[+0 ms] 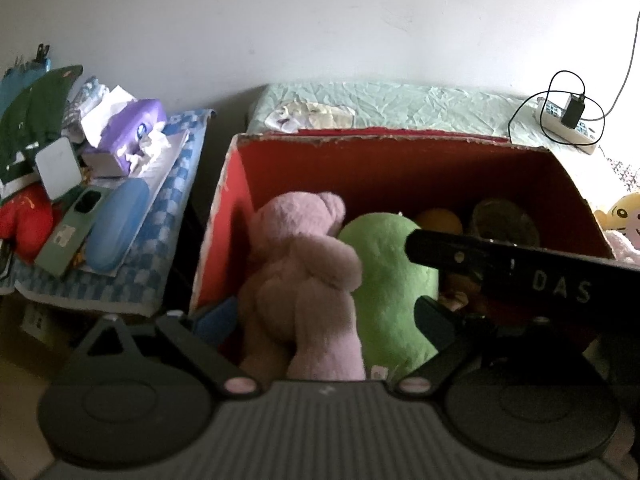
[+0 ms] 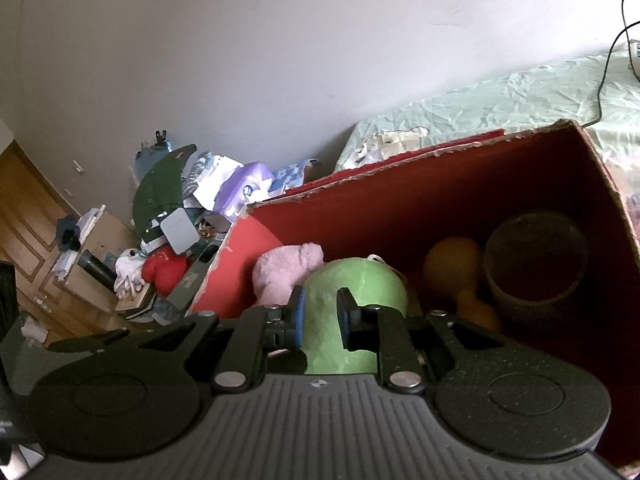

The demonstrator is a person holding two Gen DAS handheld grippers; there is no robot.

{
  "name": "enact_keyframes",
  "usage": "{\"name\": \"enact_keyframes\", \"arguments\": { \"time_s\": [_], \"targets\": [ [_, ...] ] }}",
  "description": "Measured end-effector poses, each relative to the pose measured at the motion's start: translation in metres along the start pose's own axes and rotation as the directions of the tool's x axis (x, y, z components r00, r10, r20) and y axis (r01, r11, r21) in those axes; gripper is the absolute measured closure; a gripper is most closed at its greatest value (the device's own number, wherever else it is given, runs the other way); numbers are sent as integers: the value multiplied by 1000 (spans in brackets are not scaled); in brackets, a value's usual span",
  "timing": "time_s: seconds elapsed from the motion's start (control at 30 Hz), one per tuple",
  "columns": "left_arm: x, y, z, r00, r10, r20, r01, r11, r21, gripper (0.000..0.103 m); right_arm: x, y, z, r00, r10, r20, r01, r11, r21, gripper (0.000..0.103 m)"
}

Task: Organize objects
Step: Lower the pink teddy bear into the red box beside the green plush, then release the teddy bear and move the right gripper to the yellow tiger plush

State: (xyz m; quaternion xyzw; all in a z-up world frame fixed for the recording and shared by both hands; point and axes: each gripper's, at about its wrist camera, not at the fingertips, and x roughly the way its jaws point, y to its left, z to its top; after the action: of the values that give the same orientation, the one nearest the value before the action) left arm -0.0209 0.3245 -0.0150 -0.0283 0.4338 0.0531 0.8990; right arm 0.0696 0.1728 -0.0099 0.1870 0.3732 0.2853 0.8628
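Observation:
A red cardboard box (image 1: 380,140) stands open on the bed. A pink plush (image 1: 304,264) and a green plush (image 1: 384,272) lie at its near end. A yellow toy (image 1: 440,220) and a brown round pot (image 1: 506,220) sit deeper inside. My left gripper (image 1: 324,308) is open wide, its pads either side of both plushes and not pressing them. My right gripper (image 2: 322,312) hangs over the green plush (image 2: 360,280), its blue pads a narrow gap apart with green showing through. One of its black fingers (image 1: 440,252) crosses the left wrist view above the green plush.
Left of the box, a blue checked cloth (image 1: 168,240) carries a cluttered pile: purple tissue box (image 1: 132,124), blue case (image 1: 116,228), red plush (image 1: 24,220). A power strip with charger (image 1: 568,120) lies on the pale green sheet (image 1: 400,104). A yellow plush (image 1: 620,216) lies right of the box.

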Motion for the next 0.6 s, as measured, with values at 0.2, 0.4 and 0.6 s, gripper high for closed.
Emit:
{"name": "enact_keyframes", "arguments": {
  "time_s": [0.2, 0.4, 0.6],
  "targets": [
    [-8, -4, -3, 1000, 15, 12, -15, 1000, 9, 8, -9, -3, -6, 1000, -22, 12, 22, 1000, 6, 78],
    [-20, -12, -7, 999, 25, 27, -26, 999, 20, 8, -20, -3, -12, 999, -22, 23, 22, 1000, 4, 78],
    [-25, -21, -10, 999, 31, 26, -32, 999, 25, 8, -33, -6, -16, 999, -25, 40, 25, 1000, 5, 77]
  ]
}}
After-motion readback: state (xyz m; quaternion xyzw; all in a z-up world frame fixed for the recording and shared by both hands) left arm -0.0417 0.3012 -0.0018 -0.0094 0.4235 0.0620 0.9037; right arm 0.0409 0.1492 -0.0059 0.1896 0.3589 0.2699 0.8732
